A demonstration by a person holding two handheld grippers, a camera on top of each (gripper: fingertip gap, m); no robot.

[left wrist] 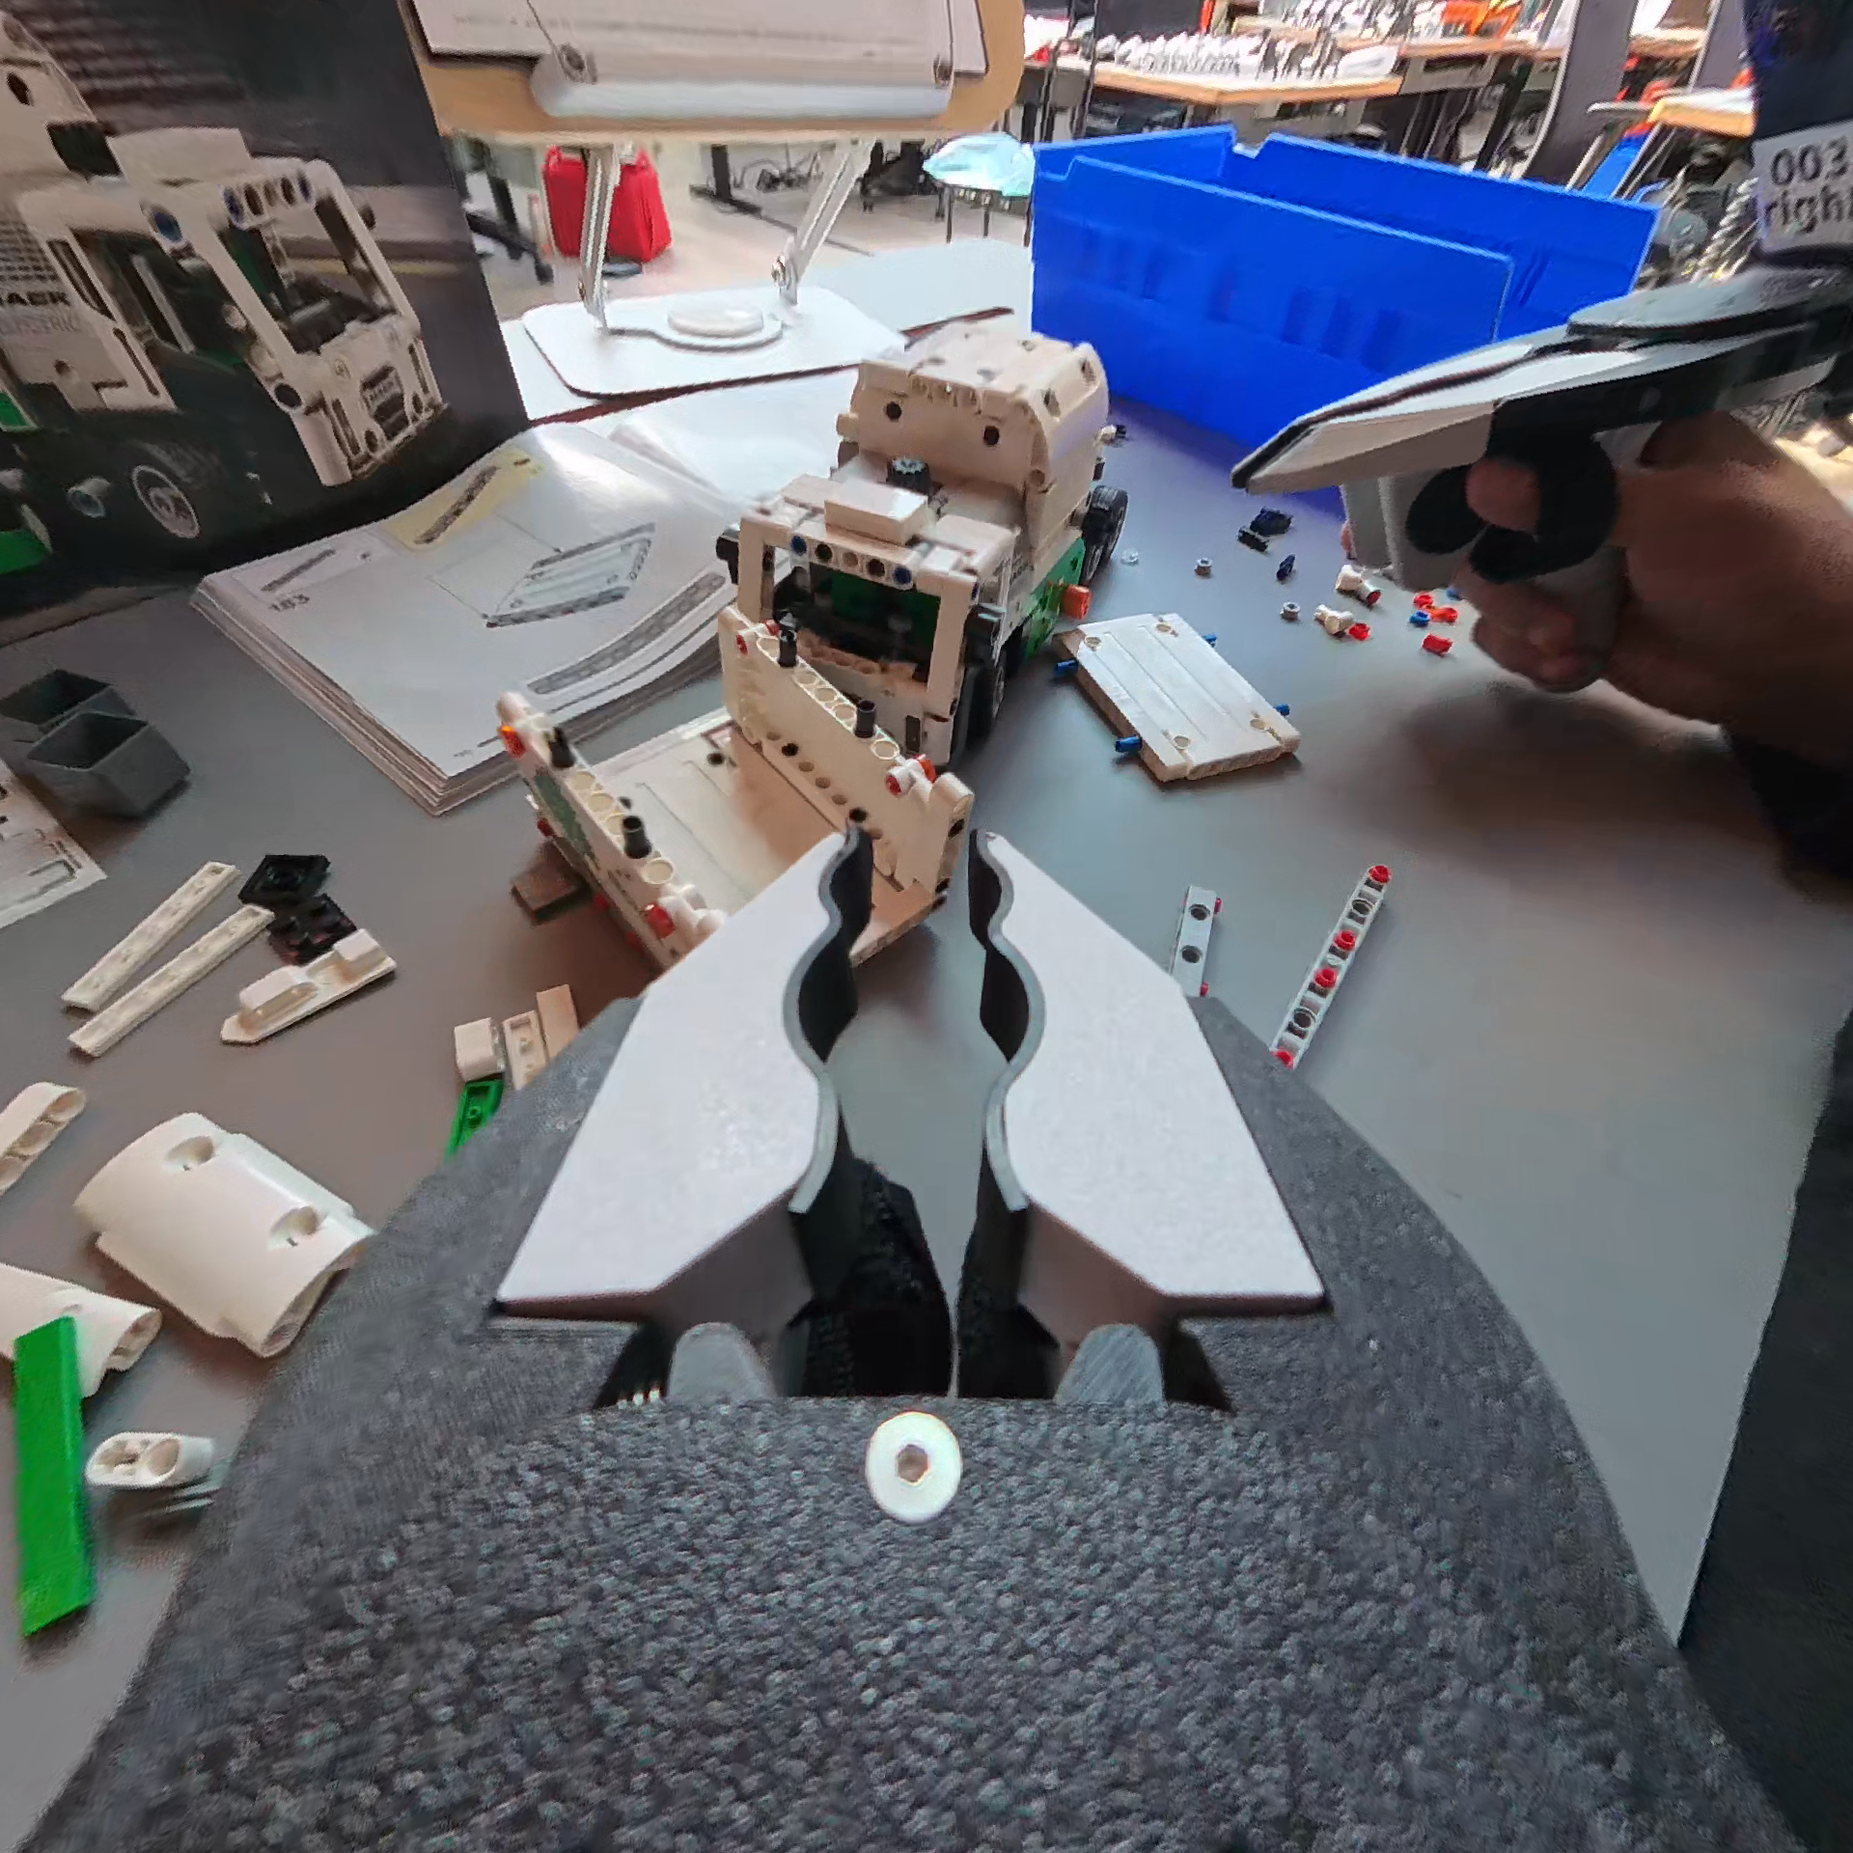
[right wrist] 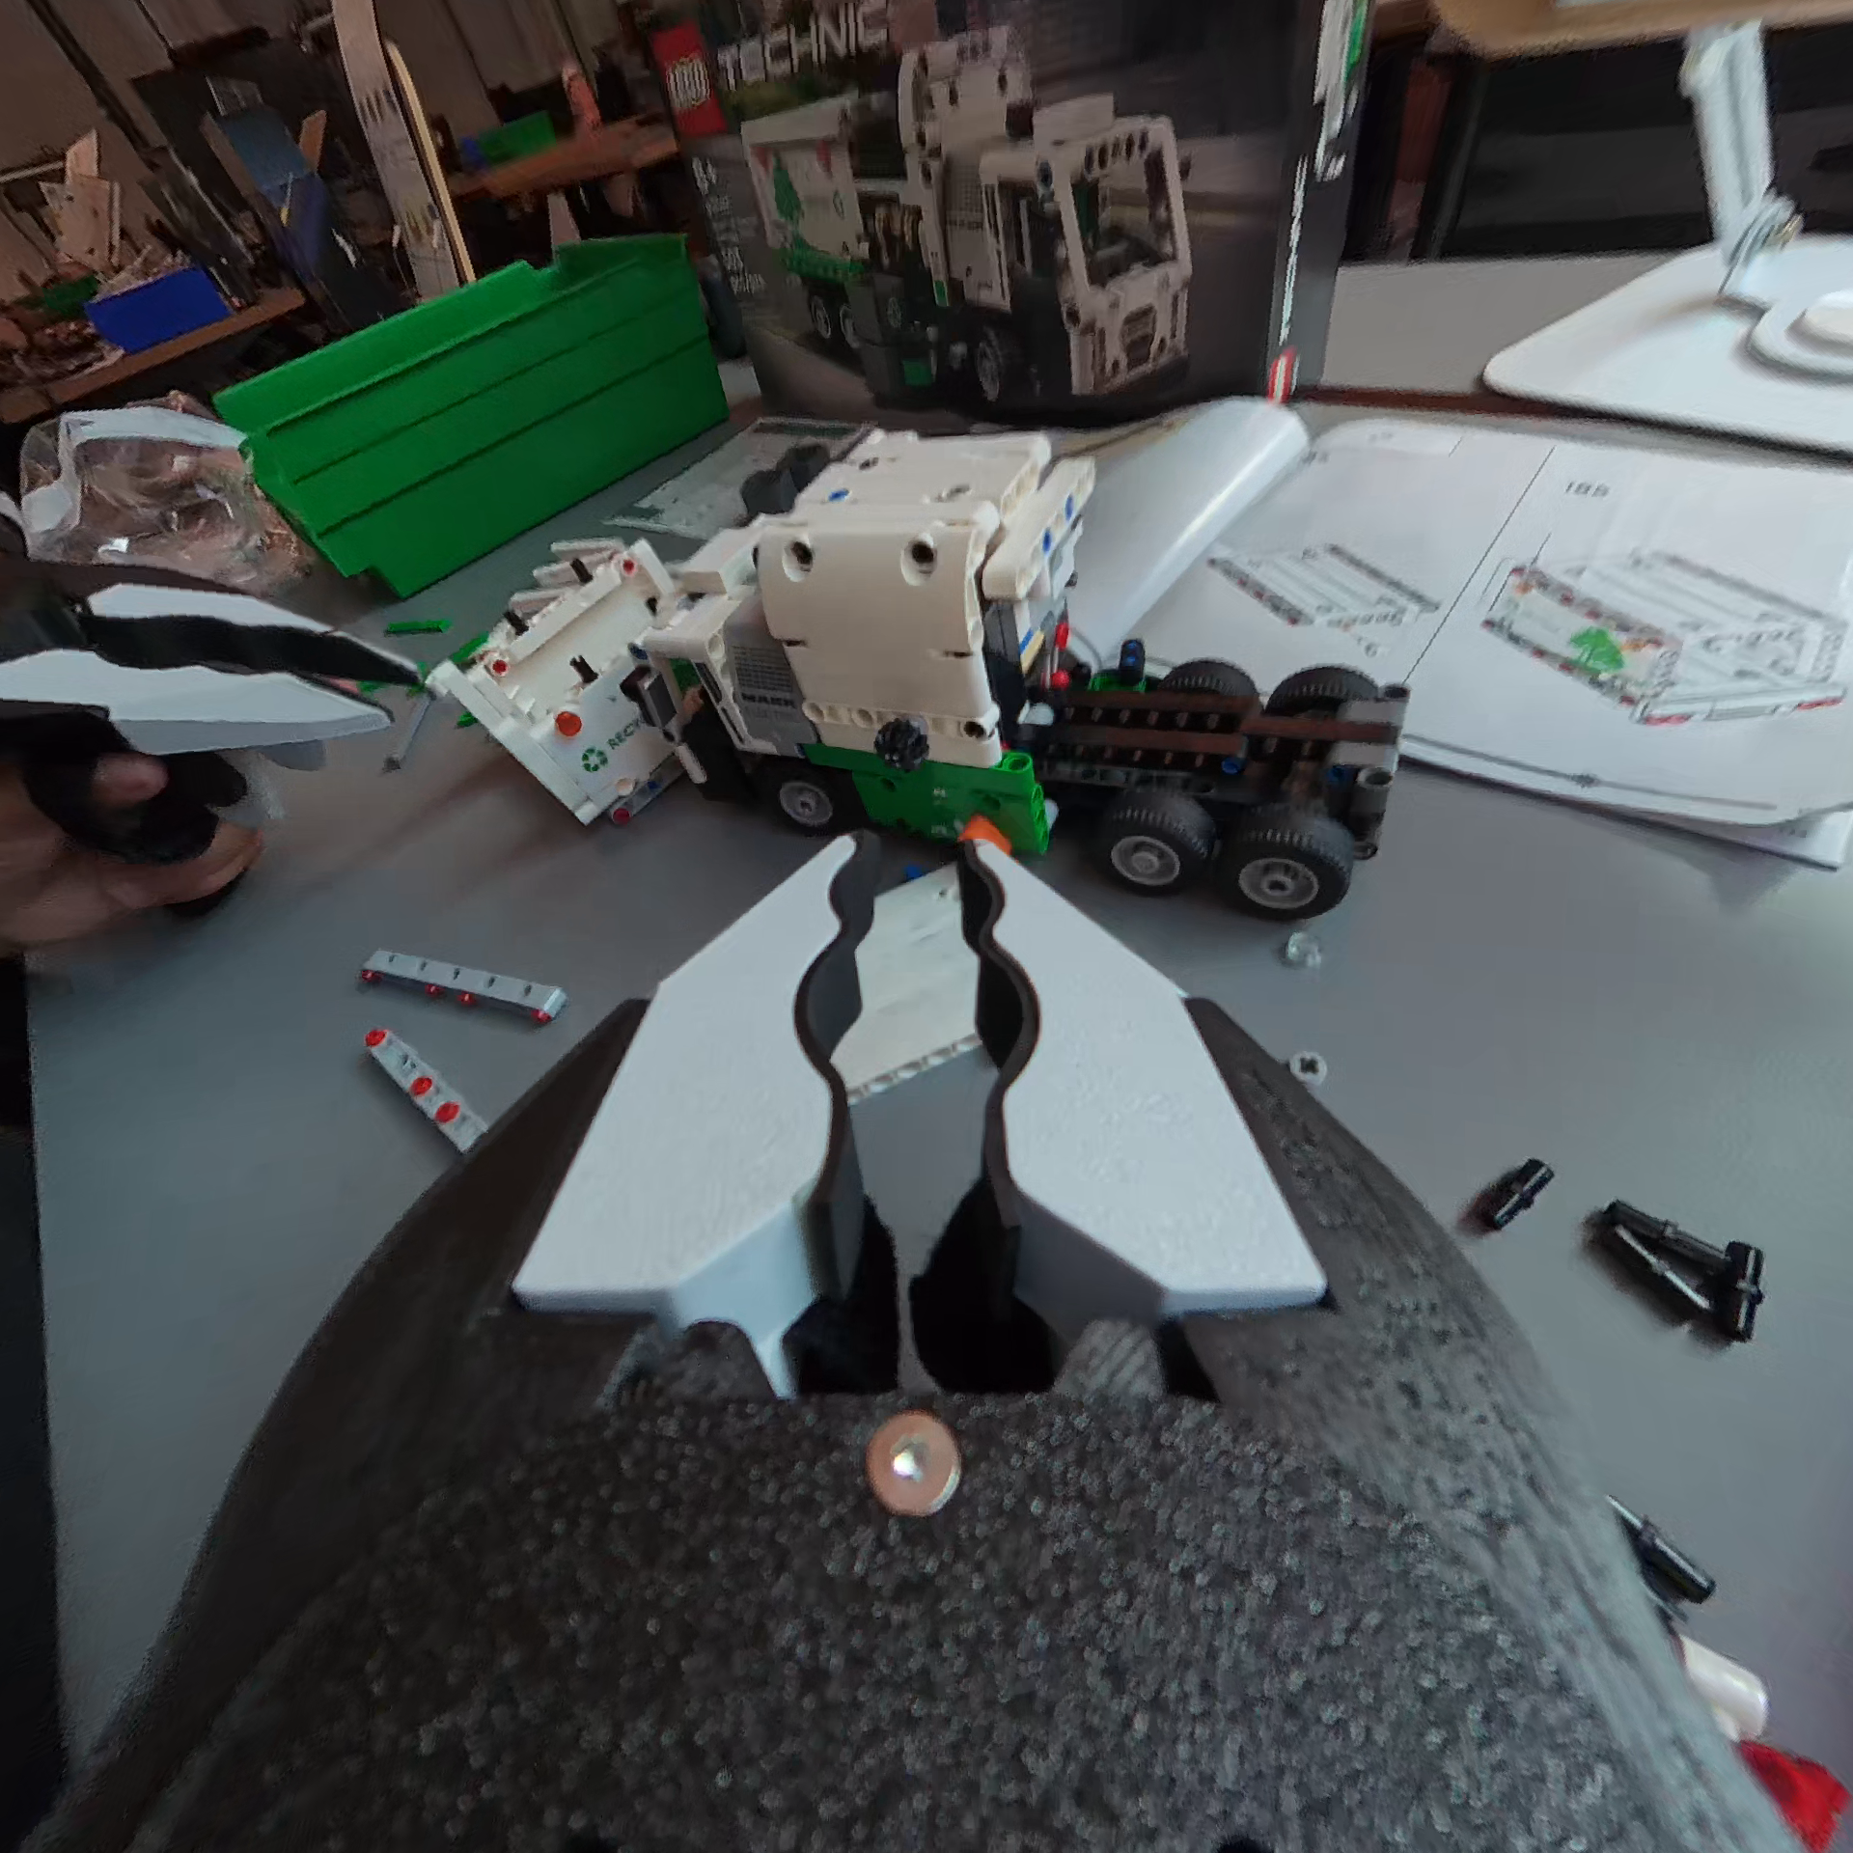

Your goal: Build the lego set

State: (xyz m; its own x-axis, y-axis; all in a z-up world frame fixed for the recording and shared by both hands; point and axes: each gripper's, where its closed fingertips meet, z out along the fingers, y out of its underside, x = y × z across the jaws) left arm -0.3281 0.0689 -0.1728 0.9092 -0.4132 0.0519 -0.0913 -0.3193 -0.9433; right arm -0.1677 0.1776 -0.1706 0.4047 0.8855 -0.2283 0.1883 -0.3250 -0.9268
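The part-built white and green truck [left wrist: 963, 471] stands mid-table, also in the right wrist view [right wrist: 872, 622]. A white box-body section [left wrist: 702, 792] with black and red pins lies in front of its cab, also seen in the right wrist view [right wrist: 562, 692]. My left gripper [left wrist: 912, 847] is narrowly open and empty, its tips at the section's near corner. A flat white panel [left wrist: 1183, 692] lies right of the truck. My right gripper [right wrist: 912, 847] is narrowly open and empty, hovering over that panel [right wrist: 907, 953]; it also shows in the left wrist view [left wrist: 1263, 476].
The open instruction book [left wrist: 481, 602] and set box [left wrist: 201, 301] are at the back left, with a blue bin [left wrist: 1253, 271] behind the truck and a green bin [right wrist: 471, 411]. Loose white pieces [left wrist: 221, 1223], grey beams with red pins [left wrist: 1329, 963] and black pins [right wrist: 1675, 1263] lie scattered. Some 20 cm of space lies between my two pairs of fingers.
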